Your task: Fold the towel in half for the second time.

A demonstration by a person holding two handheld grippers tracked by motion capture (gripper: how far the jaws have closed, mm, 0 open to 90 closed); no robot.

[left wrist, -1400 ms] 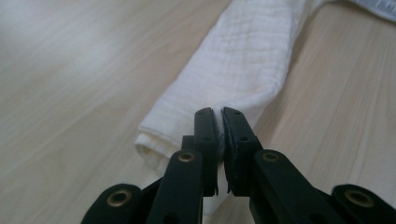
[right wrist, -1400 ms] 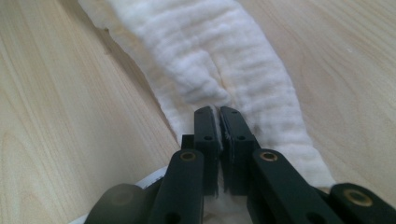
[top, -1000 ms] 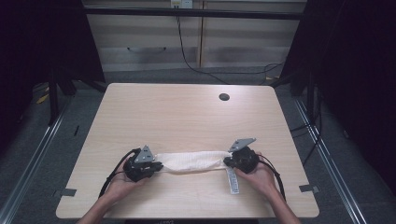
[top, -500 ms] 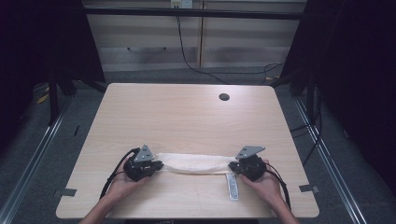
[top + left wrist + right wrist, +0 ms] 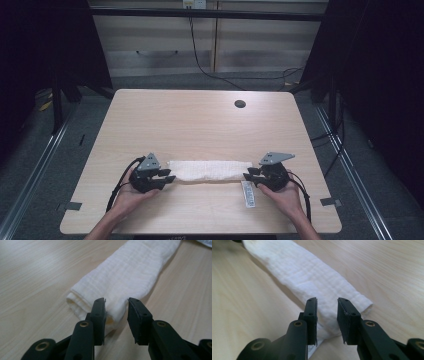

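Jaws of each hand-held gripper [image 5: 170, 178] [image 5: 247, 175], just opening, flank the folded cloth's [image 5: 210, 170] ends.

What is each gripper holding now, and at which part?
Nothing. The jaws of the left gripper and right gripper have just been opening; the folded white cloth lies between them at its ends, unpressed.

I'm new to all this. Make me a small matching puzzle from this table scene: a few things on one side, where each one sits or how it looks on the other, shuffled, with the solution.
Things:
1. folded white cloth
2. left gripper
3. right gripper
4. round hole in the table

Descriptions:
A. dark spot near the table's far edge
B. lies as a long strip between the two grippers
C. jaws parted at the cloth's right end, beside a small printed label
D. jaws parted at the cloth's left end

Pairs: 1-B, 2-D, 3-C, 4-A
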